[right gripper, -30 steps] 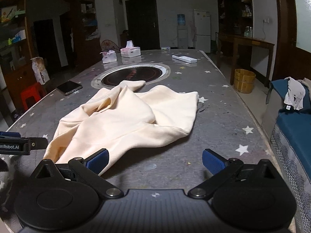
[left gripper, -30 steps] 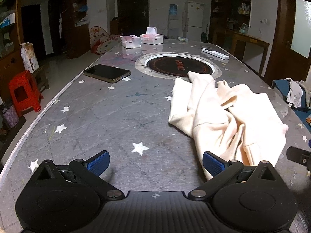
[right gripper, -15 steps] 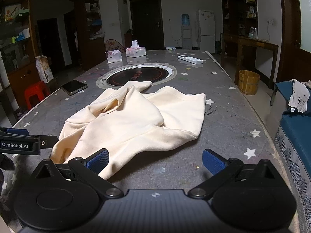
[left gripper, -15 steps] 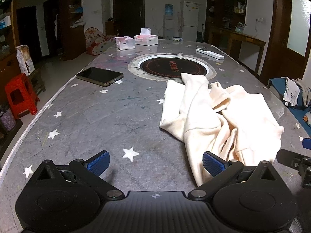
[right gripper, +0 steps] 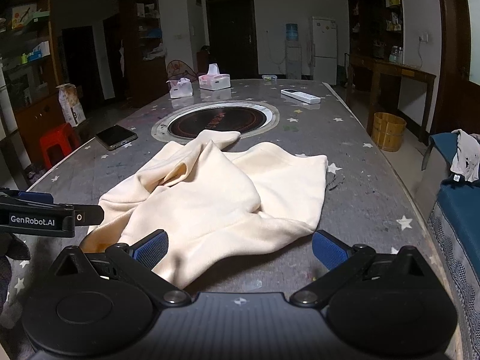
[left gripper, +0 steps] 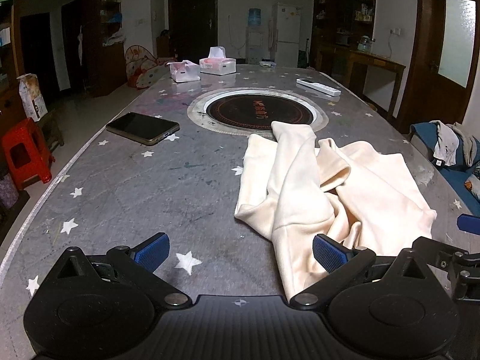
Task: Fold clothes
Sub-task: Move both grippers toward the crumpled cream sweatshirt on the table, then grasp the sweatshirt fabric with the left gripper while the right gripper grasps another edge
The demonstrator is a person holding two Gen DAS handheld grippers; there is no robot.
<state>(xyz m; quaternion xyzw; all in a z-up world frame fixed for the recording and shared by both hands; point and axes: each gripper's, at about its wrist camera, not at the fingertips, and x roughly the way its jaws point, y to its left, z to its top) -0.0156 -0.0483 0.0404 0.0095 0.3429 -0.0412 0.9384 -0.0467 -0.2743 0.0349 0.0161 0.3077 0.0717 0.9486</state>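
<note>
A cream garment (left gripper: 324,186) lies crumpled on the grey star-patterned table (left gripper: 150,198); it also shows in the right wrist view (right gripper: 210,198). My left gripper (left gripper: 240,252) is open and empty, low over the table at the garment's near left edge, its right fingertip over the cloth. My right gripper (right gripper: 240,249) is open and empty at the garment's near edge, its left fingertip over the cloth. The left gripper shows at the left of the right wrist view (right gripper: 45,216).
A phone (left gripper: 142,127) lies at the left. A round inset hotplate (left gripper: 258,111) sits beyond the garment. Two tissue boxes (left gripper: 217,64) and a white remote (left gripper: 318,87) lie at the far end. A blue sofa with clothes (right gripper: 462,180) stands right of the table.
Both grippers have moved forward and lower towards the garment's near edge. Both stay open. The garment has not moved.
</note>
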